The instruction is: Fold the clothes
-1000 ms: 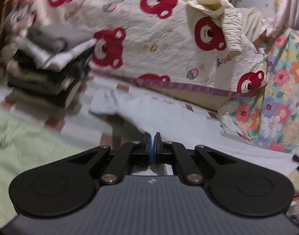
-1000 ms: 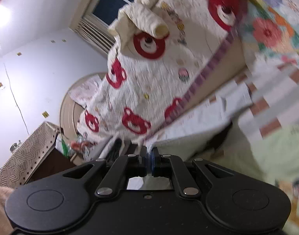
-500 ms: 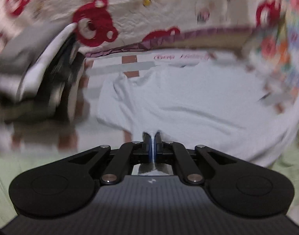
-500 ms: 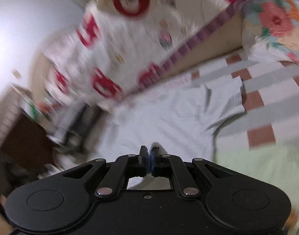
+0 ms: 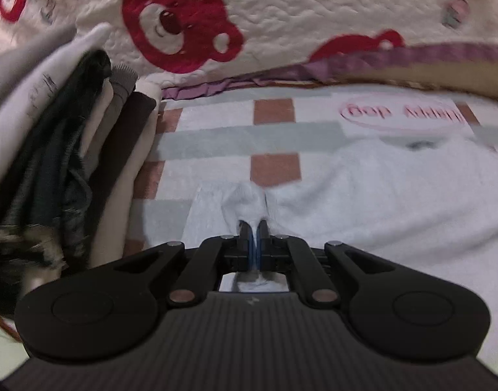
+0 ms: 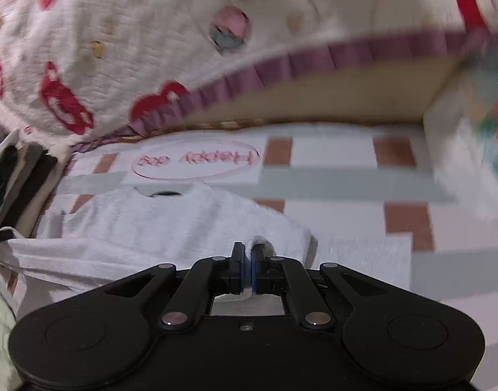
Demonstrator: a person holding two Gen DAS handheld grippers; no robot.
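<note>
A white T-shirt [image 5: 379, 195] lies spread on the checked bed sheet [image 5: 275, 169], its neck opening [image 6: 166, 194] toward the quilt at the back. My left gripper [image 5: 254, 226] is shut on a pinched fold at the shirt's left edge. In the right wrist view the same white T-shirt [image 6: 170, 224] stretches off to the left, and my right gripper [image 6: 247, 249] is shut on a bunched bit of its right edge. Both grippers sit low over the sheet.
A stack of folded clothes [image 5: 63, 150] stands at the left, close to the left gripper. A cream quilt with red bears [image 5: 281, 16] rises behind. A "Happy dog" print [image 6: 197, 159] marks the sheet. Floral fabric [image 6: 477, 150] lies at the right.
Both grippers have swept forward and down toward the quilt, carrying the shirt's edge with them. The shirt went from hanging stretched to lying spread on the sheet. Both stayed shut.
</note>
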